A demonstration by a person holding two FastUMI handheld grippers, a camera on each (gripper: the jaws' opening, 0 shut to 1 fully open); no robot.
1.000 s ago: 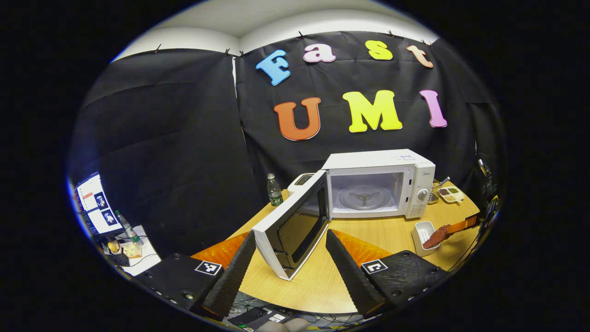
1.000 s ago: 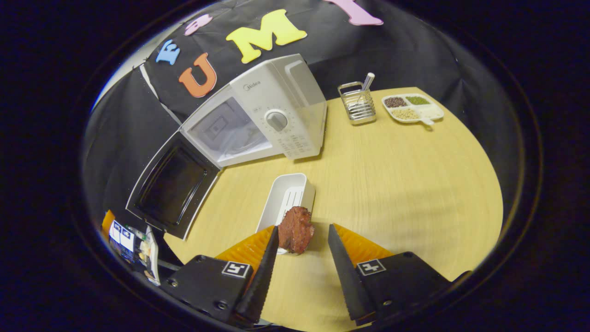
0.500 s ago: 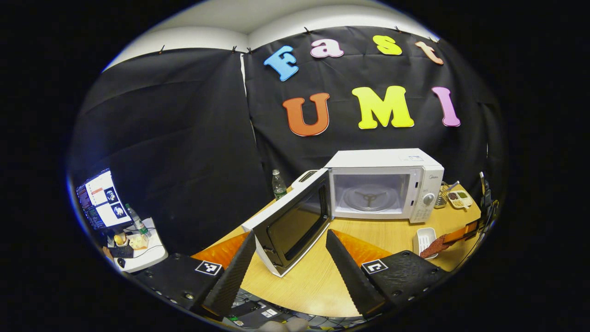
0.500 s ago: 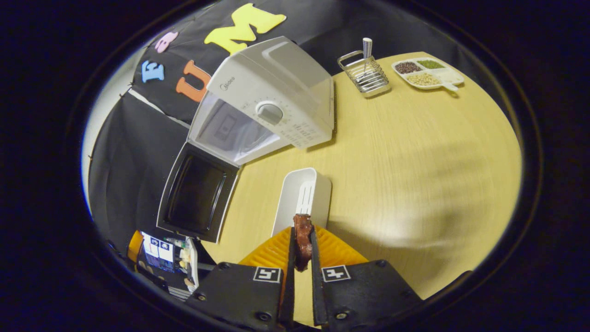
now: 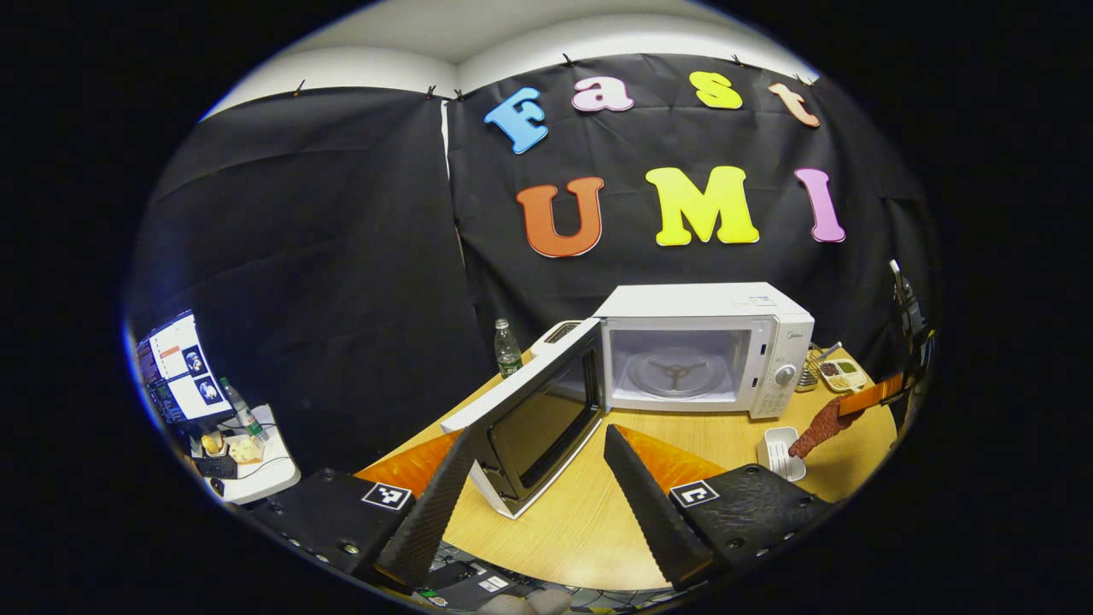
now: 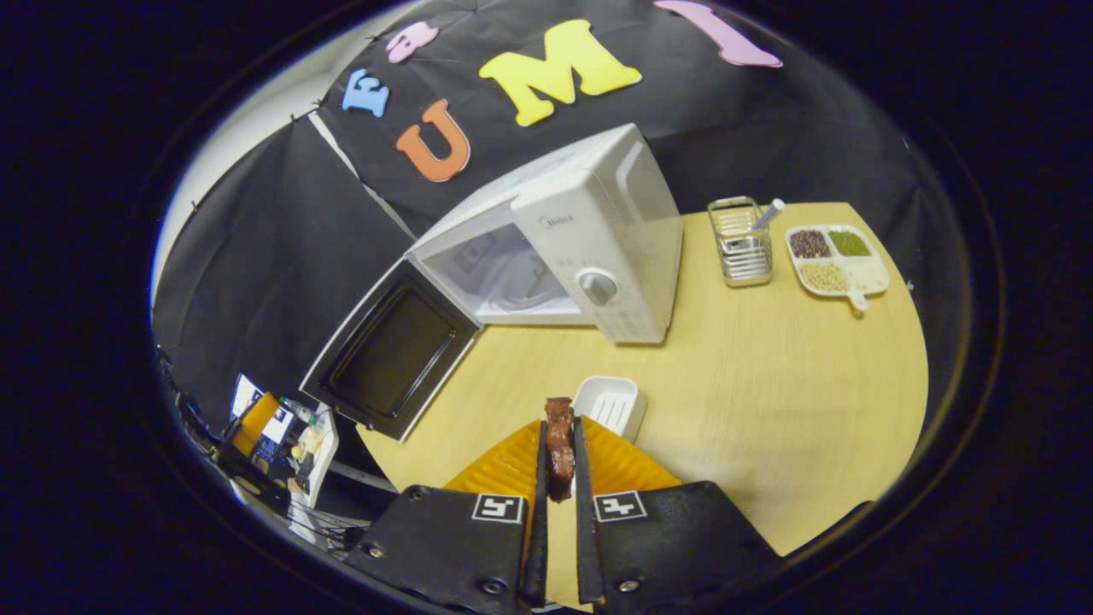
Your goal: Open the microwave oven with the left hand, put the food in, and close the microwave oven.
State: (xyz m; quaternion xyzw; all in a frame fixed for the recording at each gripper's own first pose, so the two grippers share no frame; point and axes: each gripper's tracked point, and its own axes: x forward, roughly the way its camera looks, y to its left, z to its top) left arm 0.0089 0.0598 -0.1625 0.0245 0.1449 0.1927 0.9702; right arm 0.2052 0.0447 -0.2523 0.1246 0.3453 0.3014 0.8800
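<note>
- The meat (image 6: 559,444) is clamped between both fingers of the right gripper (image 6: 559,478), raised above the white tray (image 6: 608,406); the microwave (image 6: 589,248) door (image 6: 388,359) is swung wide.
- The left gripper (image 5: 538,478) is held spread and empty near the door.

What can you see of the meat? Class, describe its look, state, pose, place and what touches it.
The meat is a reddish-brown, rough-surfaced slab, seen edge-on in the right gripper view. It is clamped between the fingers of the right gripper, sticking out past their tips. In the left gripper view it hangs slanted, above the white tray and the table, in front of the open microwave.
</note>
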